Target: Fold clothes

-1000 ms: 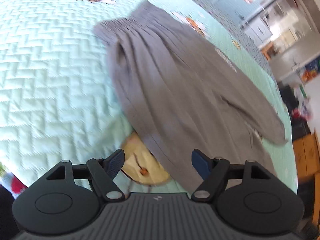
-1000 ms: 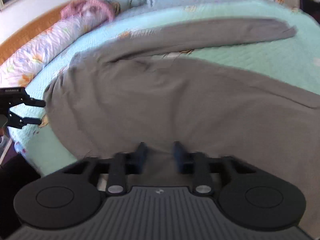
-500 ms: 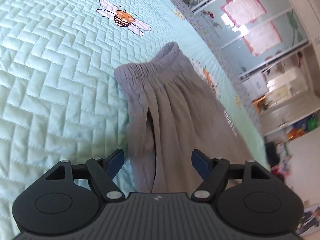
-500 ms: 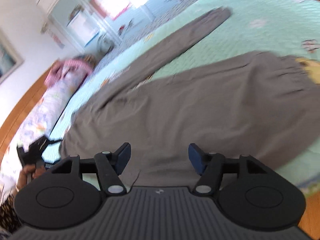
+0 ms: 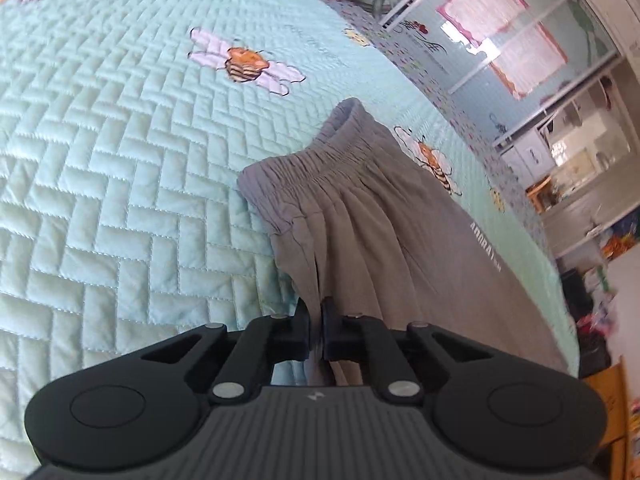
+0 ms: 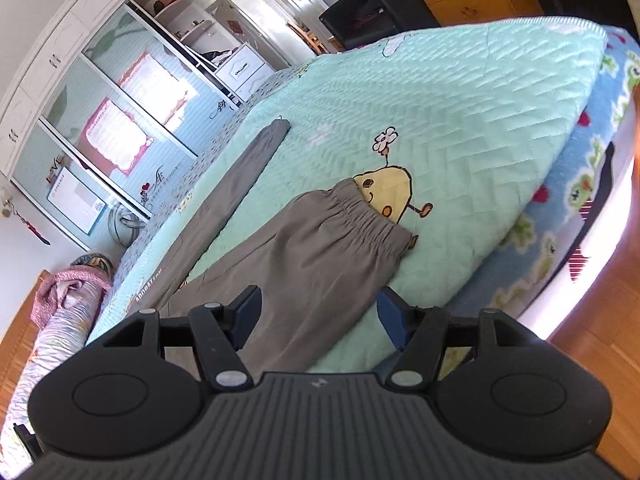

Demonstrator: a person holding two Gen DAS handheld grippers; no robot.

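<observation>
Left wrist view, L to R: mint quilted bedspread (image 5: 120, 184) w/ herringbone stitch and a bee print (image 5: 246, 66); grey trousers (image 5: 400, 248) lying flat on it, elastic waistband (image 5: 316, 160) at far end, white lettering on the R leg. Left gripper (image 5: 316, 332) at bottom centre, jaws just closed together, clamped on a raised fold of grey cloth along trousers' L edge; pads pinching fabric, a thin strip visible between. Far R: glass-front wardrobe (image 5: 516, 40), doorway, clutter, too blurred to tell contents. Right wrist view, L to R: rolled floral bedding (image 6: 64, 308) at bed's far L edge, wardrobe w/ open shelves (image 6: 192, 12) holding small items, not identifiable; trousers (image 6: 304, 256) spread on bedspread (image 6: 460, 92), one leg stretched away toward wardrobe, waistband partly covering a yellow cartoon print (image 6: 390, 192). Right gripper (image 6: 318, 316) low centre, jaws recently opened and now standing apart, blue pads clear of cloth, nothing between them but trousers' edge and bedspread beneath. Far R: blue patterned sheet (image 6: 576, 184) under bedspread, wood floor (image 6: 600, 340).
</observation>
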